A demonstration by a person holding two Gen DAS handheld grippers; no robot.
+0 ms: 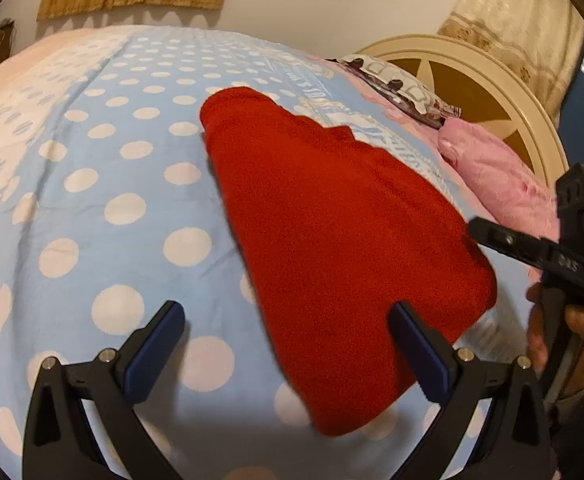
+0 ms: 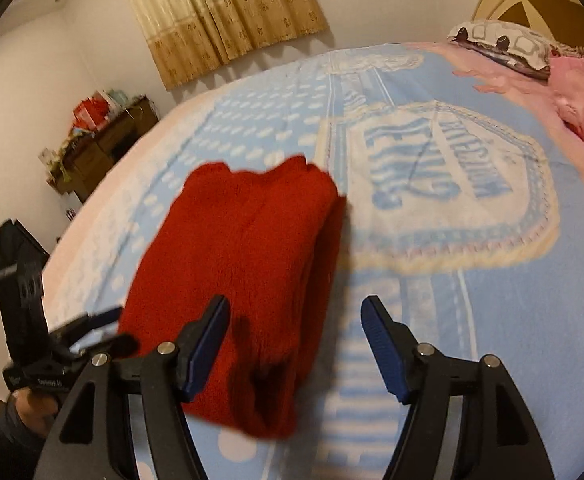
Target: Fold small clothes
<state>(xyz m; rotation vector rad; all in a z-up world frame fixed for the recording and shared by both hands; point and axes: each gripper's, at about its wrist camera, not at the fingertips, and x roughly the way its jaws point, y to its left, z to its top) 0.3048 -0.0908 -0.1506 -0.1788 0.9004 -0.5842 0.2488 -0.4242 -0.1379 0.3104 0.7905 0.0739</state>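
Note:
A red knitted garment lies folded into a long bundle on the blue bedspread. My left gripper stands open over its near end, the right pad above the cloth and the left pad over bare bedspread. In the right wrist view the same garment lies ahead and to the left. My right gripper is open, its left finger over the garment's near edge, with no pad pressing on the cloth. The right gripper also shows beside the garment's right edge, held by a hand. The left gripper sits at the garment's left side.
The blue bedspread with white dots covers the bed and carries a large printed crest. A pink pillow and a patterned pillow lie by the cream headboard. A cluttered dresser stands beyond the bed's far side.

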